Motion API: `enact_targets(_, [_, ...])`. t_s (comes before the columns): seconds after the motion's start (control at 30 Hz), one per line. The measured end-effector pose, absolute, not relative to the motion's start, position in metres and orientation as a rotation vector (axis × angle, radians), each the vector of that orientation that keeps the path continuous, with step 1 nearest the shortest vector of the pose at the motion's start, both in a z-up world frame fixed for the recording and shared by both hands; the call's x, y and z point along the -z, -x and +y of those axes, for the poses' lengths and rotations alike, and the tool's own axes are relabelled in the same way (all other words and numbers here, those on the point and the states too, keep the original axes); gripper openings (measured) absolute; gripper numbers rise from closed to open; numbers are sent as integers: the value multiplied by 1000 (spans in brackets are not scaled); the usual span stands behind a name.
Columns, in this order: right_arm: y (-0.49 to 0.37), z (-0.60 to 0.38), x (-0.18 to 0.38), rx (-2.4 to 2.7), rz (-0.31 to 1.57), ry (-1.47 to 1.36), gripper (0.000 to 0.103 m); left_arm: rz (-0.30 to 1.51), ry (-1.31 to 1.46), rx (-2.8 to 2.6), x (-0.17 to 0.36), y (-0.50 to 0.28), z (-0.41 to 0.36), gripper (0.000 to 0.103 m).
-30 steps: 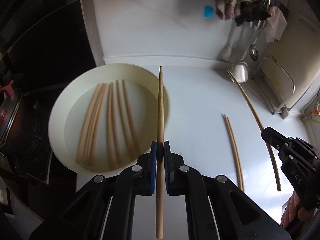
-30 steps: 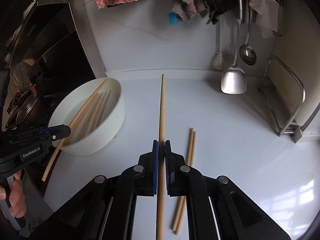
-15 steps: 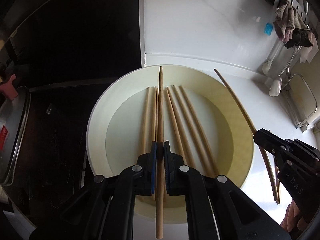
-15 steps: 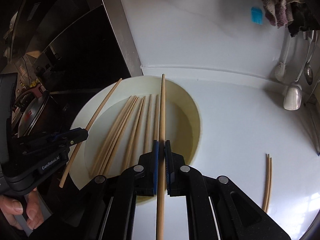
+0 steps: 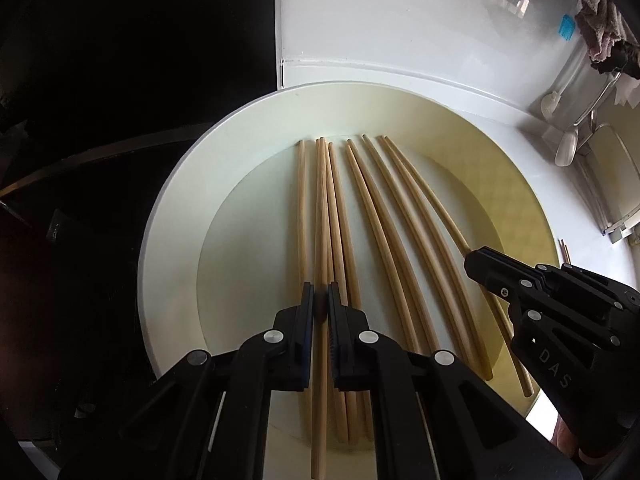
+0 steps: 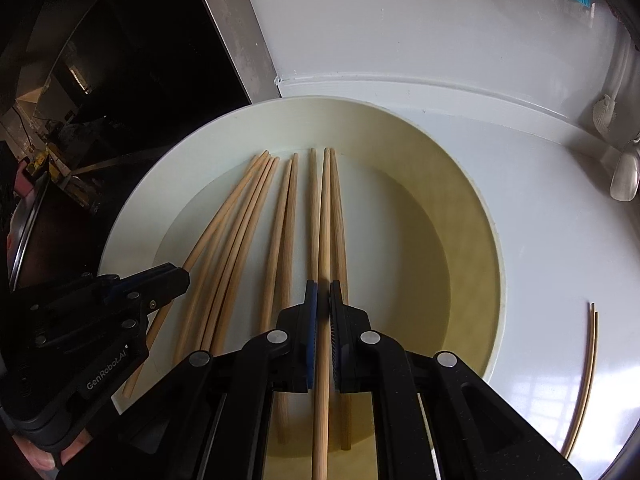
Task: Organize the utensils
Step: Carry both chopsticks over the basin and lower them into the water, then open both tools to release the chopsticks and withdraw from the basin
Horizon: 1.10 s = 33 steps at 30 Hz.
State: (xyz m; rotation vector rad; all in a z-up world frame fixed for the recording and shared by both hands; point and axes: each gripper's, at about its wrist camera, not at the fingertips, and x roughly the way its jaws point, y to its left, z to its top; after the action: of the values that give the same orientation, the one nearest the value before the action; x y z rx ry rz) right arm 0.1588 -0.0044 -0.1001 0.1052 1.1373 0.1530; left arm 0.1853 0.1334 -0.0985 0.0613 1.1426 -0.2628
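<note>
Cream bowl on white counter

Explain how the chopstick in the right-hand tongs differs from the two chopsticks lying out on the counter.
The held chopstick is pinched in the shut right tongs, while the counter pair lies free. The held chopstick is over the bowl, and the counter pair sits outside it on the white counter. One is single, the other is two side by side. All are pale, slender wood.
</note>
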Motion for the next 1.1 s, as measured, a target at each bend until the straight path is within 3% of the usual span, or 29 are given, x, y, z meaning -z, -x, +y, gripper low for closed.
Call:
enact_targets(0.27, [-164, -7, 109, -142, 1170, -114, 6, 1170, -43, 258, 108, -193, 135, 9])
enact_targets(0.53, [-159, -11, 98, -156, 1143, -131, 9, 1141, -3, 227, 96, -190, 142, 44])
enact_targets(0.9, [-125, -31, 66, -165, 1056, -167, 19, 1064, 6, 172, 56, -154, 146, 48])
enact_targets(1.0, [-113, -40, 59, -169, 1041, -169, 20, 1031, 15, 147, 44, -137, 146, 61])
enact_targets(1.1, [-105, -47, 53, -177, 1037, -161, 22, 999, 30, 133, 30, -118, 150, 62])
